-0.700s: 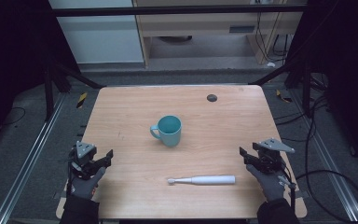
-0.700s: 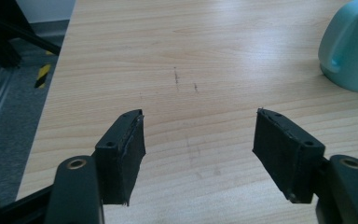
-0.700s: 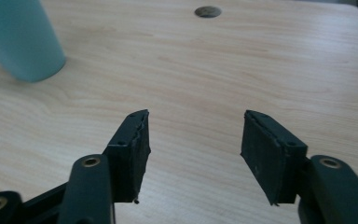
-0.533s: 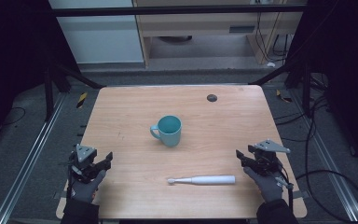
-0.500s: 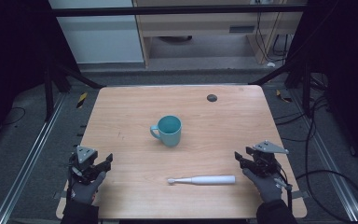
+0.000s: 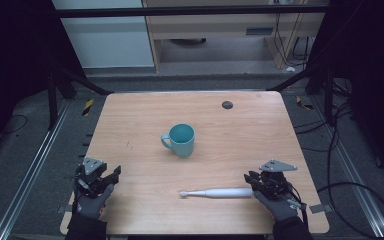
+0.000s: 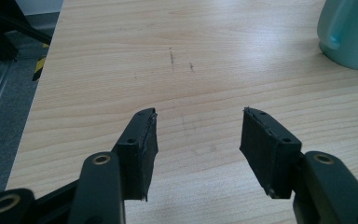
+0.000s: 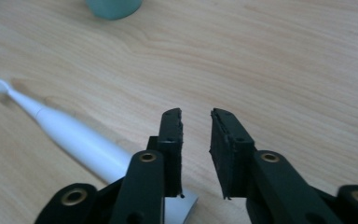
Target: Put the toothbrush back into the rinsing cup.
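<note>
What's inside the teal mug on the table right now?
The teal mug stands upright, and the high view looks into its mouth: only its own teal inner wall shows, nothing in it. The near wall hides the bottom, so something small there can't be ruled out.

items counted on the table (image 6: 130, 125), one of each kind unless stated.

mugs: one, a teal mug (image 6: 181, 139) near the table centre, handle to the left.

toothbrushes: one, a white electric toothbrush (image 6: 216, 192) lying flat at the near side, right of centre, brush head to the left.

small dark round items: one, a dark disc (image 6: 227, 104) at the far side, right of centre; its kind cannot be told.

grippers: two, the left gripper (image 6: 111, 175) at the near left corner and the right gripper (image 6: 251, 178) at the near right.

gloved hands: two, one per gripper.
</note>
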`<state>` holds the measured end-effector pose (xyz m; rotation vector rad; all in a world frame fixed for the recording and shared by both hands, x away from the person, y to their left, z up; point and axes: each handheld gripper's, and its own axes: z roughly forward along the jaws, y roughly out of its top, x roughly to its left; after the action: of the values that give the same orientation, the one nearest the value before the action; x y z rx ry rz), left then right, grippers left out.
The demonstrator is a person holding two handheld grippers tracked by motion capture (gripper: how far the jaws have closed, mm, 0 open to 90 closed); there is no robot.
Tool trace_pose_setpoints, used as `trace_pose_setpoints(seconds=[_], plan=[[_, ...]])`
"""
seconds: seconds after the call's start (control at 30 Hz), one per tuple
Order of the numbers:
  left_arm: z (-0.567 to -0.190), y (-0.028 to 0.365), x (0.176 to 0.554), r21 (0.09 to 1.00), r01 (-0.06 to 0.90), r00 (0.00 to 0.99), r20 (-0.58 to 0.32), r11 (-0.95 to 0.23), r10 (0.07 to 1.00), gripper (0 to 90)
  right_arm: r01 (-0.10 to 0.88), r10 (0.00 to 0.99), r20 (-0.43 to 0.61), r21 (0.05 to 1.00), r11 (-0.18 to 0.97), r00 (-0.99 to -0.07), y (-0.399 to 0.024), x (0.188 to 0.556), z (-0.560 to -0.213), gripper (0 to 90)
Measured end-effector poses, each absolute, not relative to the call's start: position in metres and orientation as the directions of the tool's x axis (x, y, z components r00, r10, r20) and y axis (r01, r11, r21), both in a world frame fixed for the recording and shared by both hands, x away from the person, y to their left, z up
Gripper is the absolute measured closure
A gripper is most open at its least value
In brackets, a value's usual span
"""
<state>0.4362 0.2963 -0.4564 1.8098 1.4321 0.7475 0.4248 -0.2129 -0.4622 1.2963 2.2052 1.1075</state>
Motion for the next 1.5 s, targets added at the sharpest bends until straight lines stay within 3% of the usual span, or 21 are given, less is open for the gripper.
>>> trace_pose_setpoints(seconds=[0.03, 0.27, 0.67, 1.5], plan=[[-0.457, 0.296, 0.437, 0.808, 0.571, 0.223, 0.015, -0.143, 0.975, 44.7, 0.577, 0.843, 0.082, 0.764, 0.289, -0.531, -0.211, 0.423, -0.463, 80.7], [-0.457, 0.297, 0.438, 0.806, 0.574, 0.218, 0.019, -0.144, 0.976, 44.5, 0.624, 0.840, 0.104, 0.718, 0.308, -0.533, -0.208, 0.425, -0.471, 89.7], [-0.458, 0.298, 0.438, 0.806, 0.573, 0.221, 0.026, -0.151, 0.975, 44.1, 0.640, 0.830, 0.061, 0.670, 0.378, -0.554, -0.201, 0.427, -0.480, 90.0], [-0.458, 0.299, 0.439, 0.805, 0.574, 0.220, 0.024, -0.149, 0.975, 43.5, 0.637, 0.816, 0.060, 0.659, 0.400, -0.575, -0.199, 0.411, -0.481, 86.1]])
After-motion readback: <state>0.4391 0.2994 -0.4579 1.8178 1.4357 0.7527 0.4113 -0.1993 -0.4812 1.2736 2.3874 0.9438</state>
